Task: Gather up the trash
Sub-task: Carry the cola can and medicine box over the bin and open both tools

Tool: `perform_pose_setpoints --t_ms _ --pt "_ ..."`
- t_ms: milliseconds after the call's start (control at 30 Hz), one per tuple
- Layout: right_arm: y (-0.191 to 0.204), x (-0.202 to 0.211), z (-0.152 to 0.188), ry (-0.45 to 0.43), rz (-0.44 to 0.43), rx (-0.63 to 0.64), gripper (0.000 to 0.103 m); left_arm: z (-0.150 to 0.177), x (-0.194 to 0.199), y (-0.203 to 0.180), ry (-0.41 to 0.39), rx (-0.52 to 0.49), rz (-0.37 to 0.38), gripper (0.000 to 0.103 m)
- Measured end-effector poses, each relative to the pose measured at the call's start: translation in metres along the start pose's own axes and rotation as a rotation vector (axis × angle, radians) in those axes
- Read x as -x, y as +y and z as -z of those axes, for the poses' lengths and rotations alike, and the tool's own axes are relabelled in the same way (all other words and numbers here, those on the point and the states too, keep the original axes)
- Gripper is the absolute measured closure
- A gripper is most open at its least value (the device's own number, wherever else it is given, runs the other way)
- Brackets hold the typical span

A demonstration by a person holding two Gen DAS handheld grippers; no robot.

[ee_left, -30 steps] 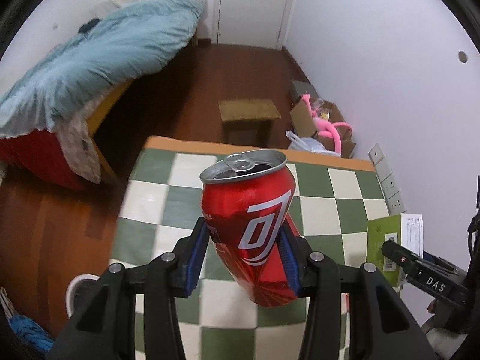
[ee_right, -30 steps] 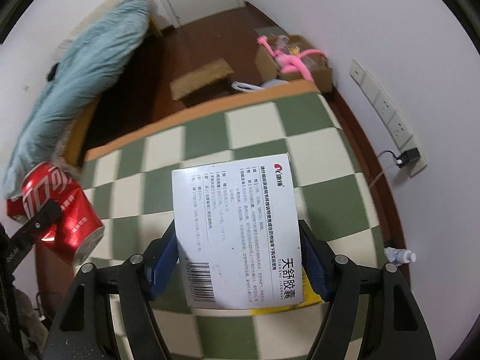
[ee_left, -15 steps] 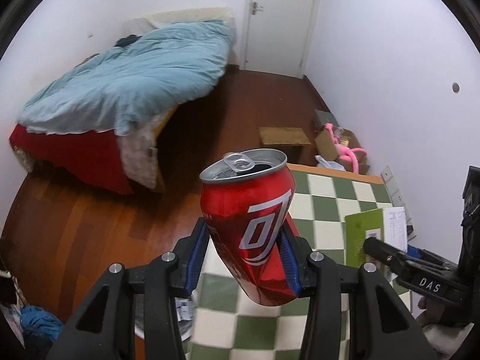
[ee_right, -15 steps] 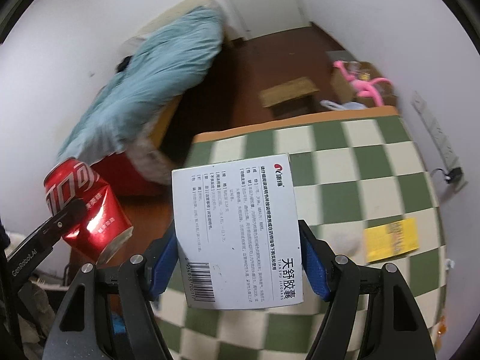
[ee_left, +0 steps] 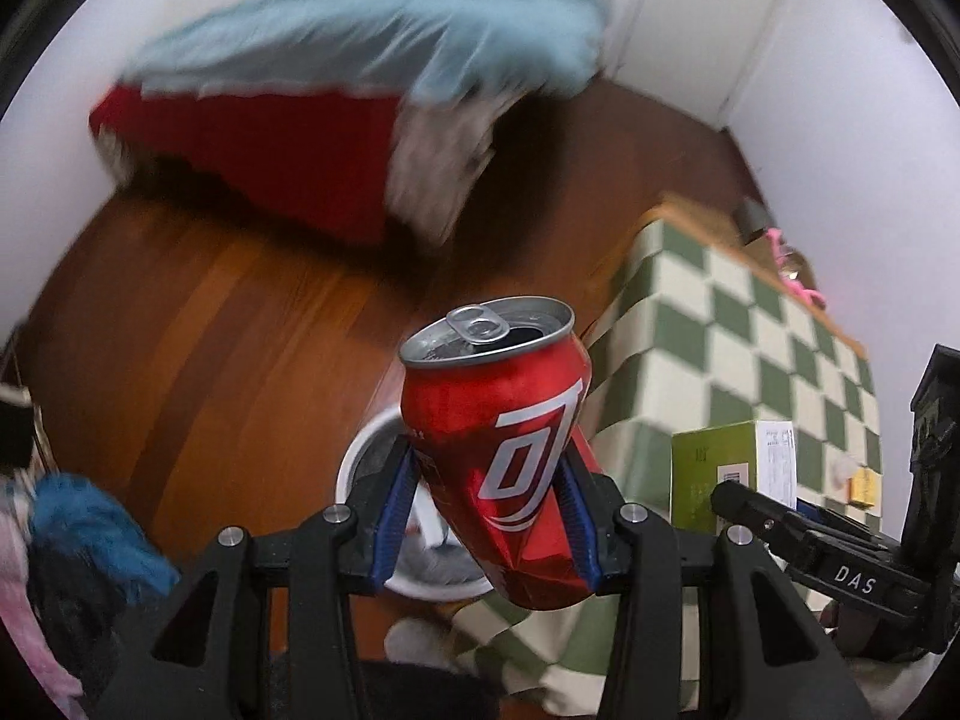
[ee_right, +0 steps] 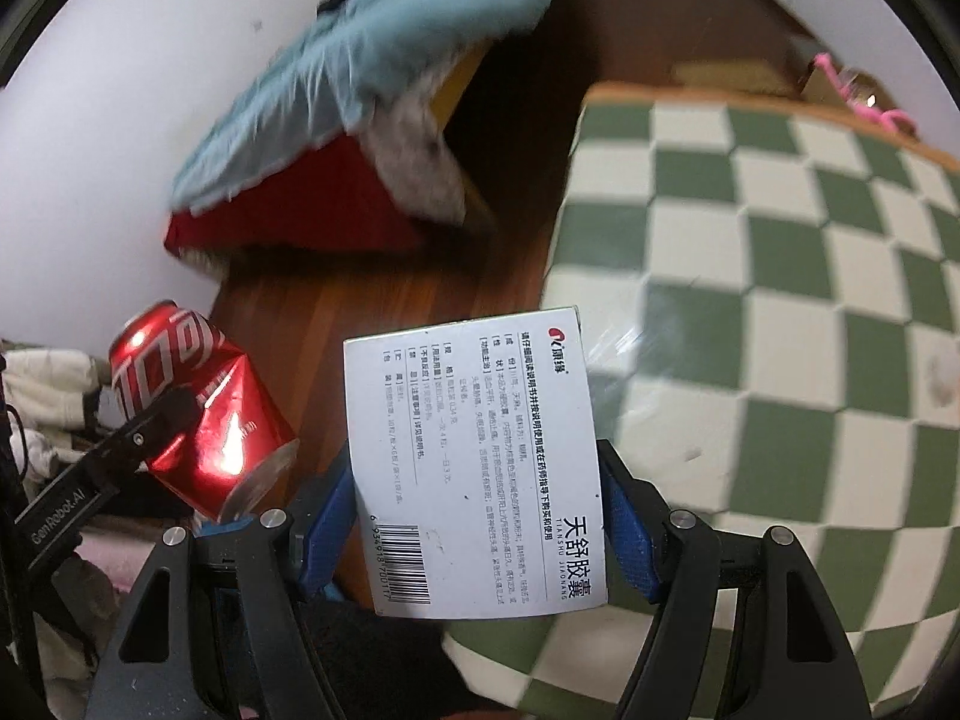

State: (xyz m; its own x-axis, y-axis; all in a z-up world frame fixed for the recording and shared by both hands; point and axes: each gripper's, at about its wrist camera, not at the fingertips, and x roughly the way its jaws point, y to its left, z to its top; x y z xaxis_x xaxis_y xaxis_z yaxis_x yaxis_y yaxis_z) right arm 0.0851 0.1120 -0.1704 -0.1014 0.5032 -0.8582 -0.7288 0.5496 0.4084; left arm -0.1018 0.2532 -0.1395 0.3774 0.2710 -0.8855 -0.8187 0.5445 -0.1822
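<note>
My left gripper (ee_left: 489, 516) is shut on a dented red soda can (ee_left: 504, 444), opened at the top, held above the wooden floor. Right below and behind the can stands a white round bin (ee_left: 372, 468) with a dark liner. My right gripper (ee_right: 474, 516) is shut on a white medicine box (ee_right: 474, 468) with a barcode and green sides, held over the left edge of the checkered table (ee_right: 780, 276). The can also shows in the right wrist view (ee_right: 192, 408), left of the box. The box shows in the left wrist view (ee_left: 732, 468) at the right.
A bed with a blue duvet (ee_left: 372, 48) and red base stands across the wooden floor (ee_left: 210, 330). A small yellow item (ee_left: 864, 489) lies on the green-and-white checkered table (ee_left: 750, 348). Clothes (ee_left: 78, 534) are piled at the lower left. A pink toy (ee_right: 858, 96) lies beyond the table.
Both grippers have swung left off the table toward the floor, carrying the can and the box. The white bin has come into view under the can.
</note>
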Motion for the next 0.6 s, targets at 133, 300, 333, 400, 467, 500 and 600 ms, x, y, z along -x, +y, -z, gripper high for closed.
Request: perform_pose_setpoints --t_ms 133,300,333,400,467,500,600 --pt "0.017 -0.055 0.005 0.089 0.012 0.009 0.028 0.009 -0.052 0.039 0.119 0.082 0.0 0.062" --pt "0.033 -0.116 0.003 0.183 0.049 0.032 0.028 0.022 -0.094 0.068 0.219 0.142 0.02 0.06" --pt "0.036 -0.126 0.002 0.193 0.059 0.042 0.028 0.024 -0.102 0.075 0.239 0.165 0.023 0.06" --pt "0.041 -0.142 -0.002 0.209 0.073 0.055 0.028 0.027 -0.114 0.085 0.275 0.201 0.003 0.059" --pt "0.046 -0.16 -0.007 0.237 0.09 0.069 0.028 0.028 -0.119 0.092 0.28 0.224 0.005 0.049" --pt "0.049 -0.17 -0.008 0.254 0.099 0.081 0.028 0.029 -0.12 0.098 0.28 0.251 0.006 0.033" --pt "0.053 -0.194 -0.012 0.304 0.12 0.101 0.025 0.033 -0.118 0.11 0.264 0.279 -0.004 0.019"
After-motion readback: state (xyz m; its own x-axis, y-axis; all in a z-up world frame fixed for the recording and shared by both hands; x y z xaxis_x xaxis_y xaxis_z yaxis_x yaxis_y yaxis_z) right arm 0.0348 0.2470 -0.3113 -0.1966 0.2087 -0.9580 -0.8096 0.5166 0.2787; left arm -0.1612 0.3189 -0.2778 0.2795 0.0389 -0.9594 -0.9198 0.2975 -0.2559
